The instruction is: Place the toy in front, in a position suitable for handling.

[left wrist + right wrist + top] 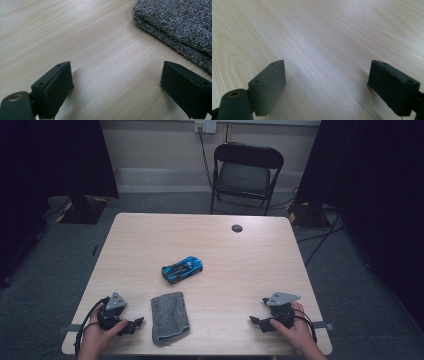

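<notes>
— From the high view, what do we have on the table (150,235)?

— We see a blue and black toy car (182,269) near the middle, lying at a slant, and a folded grey cloth (170,316) just near of it, toward the left. Our left gripper (134,325) rests at the near left edge, close beside the cloth but apart from it; our right gripper (256,322) sits at the near right, well apart from both things. We can read no writing or brand on the car at this size.

— And the left gripper view?

— Its jaws stand wide with bare wood between them. The cloth (180,27) lies beyond, at the far right of that view, untouched.

— The right gripper view?

— Wide jaws again, holding nothing, with plain wood grain of the table (317,30) beneath. No label shows anywhere.
</notes>
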The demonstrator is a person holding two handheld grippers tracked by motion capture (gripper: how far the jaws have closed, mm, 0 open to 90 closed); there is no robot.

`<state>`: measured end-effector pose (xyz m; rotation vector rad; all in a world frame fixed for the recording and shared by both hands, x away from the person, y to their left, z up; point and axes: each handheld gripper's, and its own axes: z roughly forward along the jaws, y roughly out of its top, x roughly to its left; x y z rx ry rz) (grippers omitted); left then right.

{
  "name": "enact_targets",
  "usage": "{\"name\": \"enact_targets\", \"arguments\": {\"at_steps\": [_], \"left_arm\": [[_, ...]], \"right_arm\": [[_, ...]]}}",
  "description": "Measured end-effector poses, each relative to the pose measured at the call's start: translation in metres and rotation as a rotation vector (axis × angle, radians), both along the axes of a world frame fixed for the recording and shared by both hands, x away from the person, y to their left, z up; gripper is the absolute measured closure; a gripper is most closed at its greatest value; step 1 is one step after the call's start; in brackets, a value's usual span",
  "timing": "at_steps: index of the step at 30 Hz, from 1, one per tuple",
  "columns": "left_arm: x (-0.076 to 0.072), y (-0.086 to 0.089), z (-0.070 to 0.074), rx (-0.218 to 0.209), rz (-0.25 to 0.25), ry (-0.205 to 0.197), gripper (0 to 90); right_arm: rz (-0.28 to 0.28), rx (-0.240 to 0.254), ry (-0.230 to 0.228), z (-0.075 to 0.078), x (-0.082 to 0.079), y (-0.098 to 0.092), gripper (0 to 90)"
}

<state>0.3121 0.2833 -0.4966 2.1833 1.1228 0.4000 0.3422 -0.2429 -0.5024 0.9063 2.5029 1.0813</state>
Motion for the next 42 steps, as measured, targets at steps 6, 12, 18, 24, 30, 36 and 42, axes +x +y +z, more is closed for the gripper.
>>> {"name": "enact_targets", "arguments": {"at_steps": [6, 12, 18, 24, 30, 36, 42], "left_arm": [[0.005, -0.002, 0.002, 0.017, -0.015, 0.019, 9.4], [0.014, -0.007, 0.005, 0.009, -0.014, 0.033, 17.7], [0.030, -0.009, 0.025, -0.052, 0.018, 0.003, 16.0], [0.055, -0.017, 0.045, -0.098, 0.014, -0.010, 15.8], [0.090, -0.039, 0.056, -0.087, -0.049, -0.047, 15.9], [0.115, -0.060, 0.054, -0.057, -0.108, -0.030, 16.4], [0.138, -0.067, 0.051, -0.031, -0.137, -0.041, 17.3]], "right_arm": [[0.000, 0.000, 0.000, 0.000, 0.000, 0.000, 13.5], [-0.001, 0.001, 0.000, 0.000, 0.000, 0.000, 13.5], [-0.002, 0.002, 0.001, 0.000, 0.000, 0.000, 13.5], [0.005, 0.001, 0.007, 0.000, 0.001, 0.000, 12.6], [0.009, 0.003, 0.005, 0.000, 0.001, 0.000, 12.3], [0.015, 0.002, 0.006, 0.000, 0.001, -0.001, 12.3], [0.016, 0.003, 0.006, 0.000, 0.002, -0.001, 12.3]]}}
